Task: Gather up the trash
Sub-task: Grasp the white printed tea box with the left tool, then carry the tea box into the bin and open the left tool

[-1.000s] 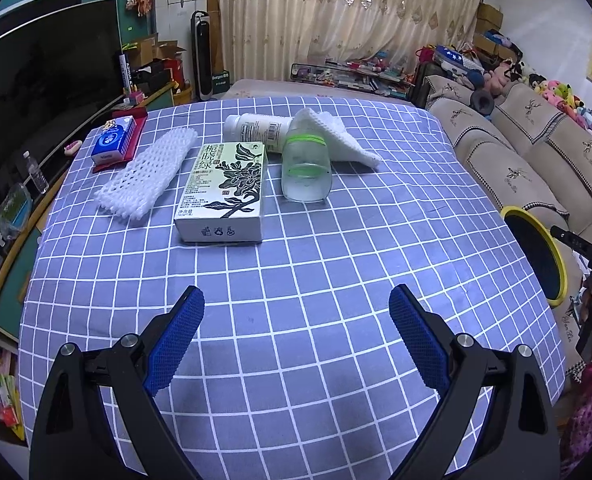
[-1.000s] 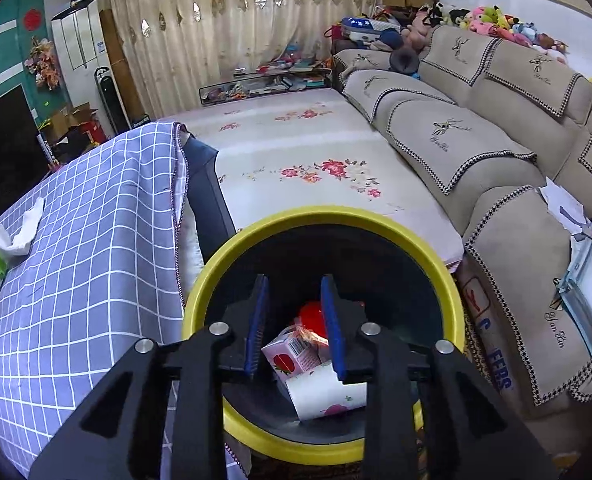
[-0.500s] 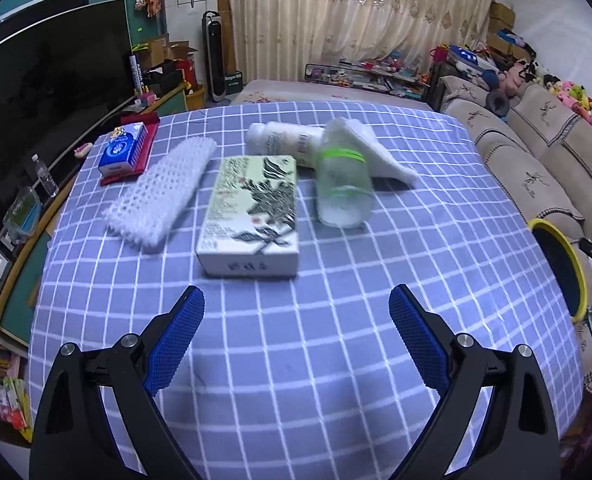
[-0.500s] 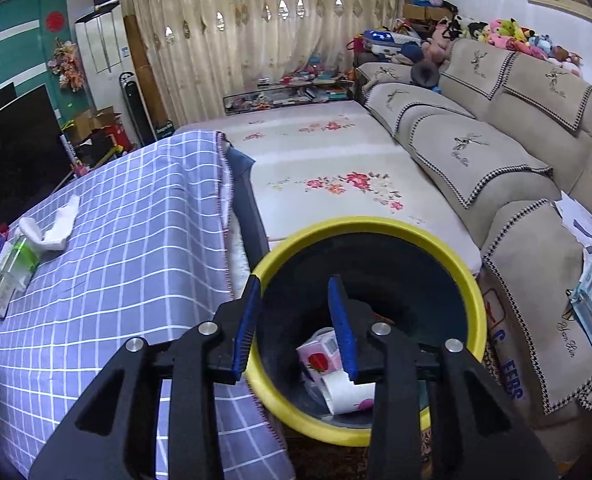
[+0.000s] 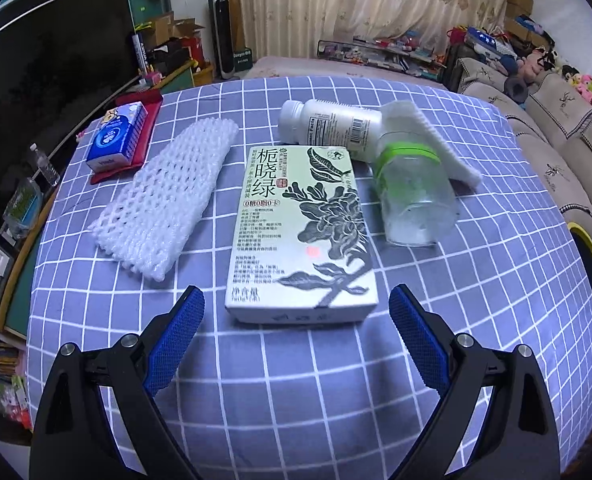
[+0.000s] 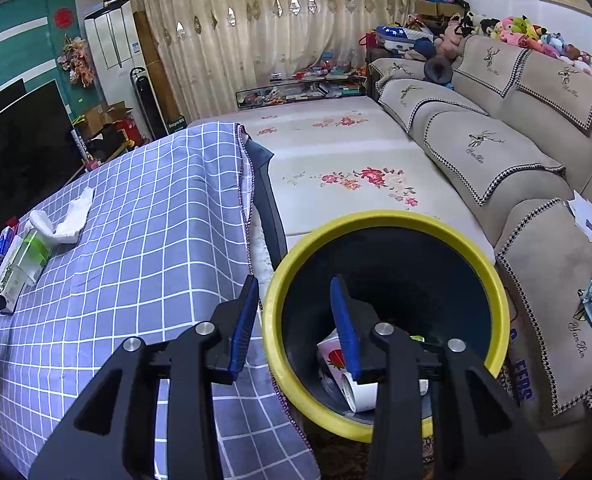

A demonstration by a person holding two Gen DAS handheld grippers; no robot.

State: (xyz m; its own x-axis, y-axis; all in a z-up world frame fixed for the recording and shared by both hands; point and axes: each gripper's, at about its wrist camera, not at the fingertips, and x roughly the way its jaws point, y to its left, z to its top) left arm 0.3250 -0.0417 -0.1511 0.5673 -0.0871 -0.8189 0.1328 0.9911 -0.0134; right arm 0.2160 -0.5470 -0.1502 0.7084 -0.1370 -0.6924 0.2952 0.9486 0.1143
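Note:
A green tea box (image 5: 299, 232) lies flat on the checked tablecloth (image 5: 296, 380). My left gripper (image 5: 297, 298) is open, its blue fingertips flanking the box's near end without touching it. A white foam net (image 5: 168, 204) lies left of the box. Behind it are a white bottle (image 5: 331, 128), a tipped clear cup (image 5: 413, 196) with a green band, and a white tissue (image 5: 427, 136). My right gripper (image 6: 294, 284) hangs over the near left rim of the yellow-rimmed bin (image 6: 375, 218); its jaws are opening with nothing between them. A crumpled carton (image 6: 331, 356) lies in the bin.
A blue tissue pack (image 5: 116, 136) rests on a red holder at the table's far left. A sofa (image 6: 495, 152) runs along the right, and a floral mat (image 6: 355, 160) covers the floor beyond the bin. A dark TV screen (image 5: 48, 68) stands behind the table.
My left gripper has moved forward and down toward the tea box, which now sits between its tips. My right gripper has shifted left off the bin's middle, and its jaws have widened.

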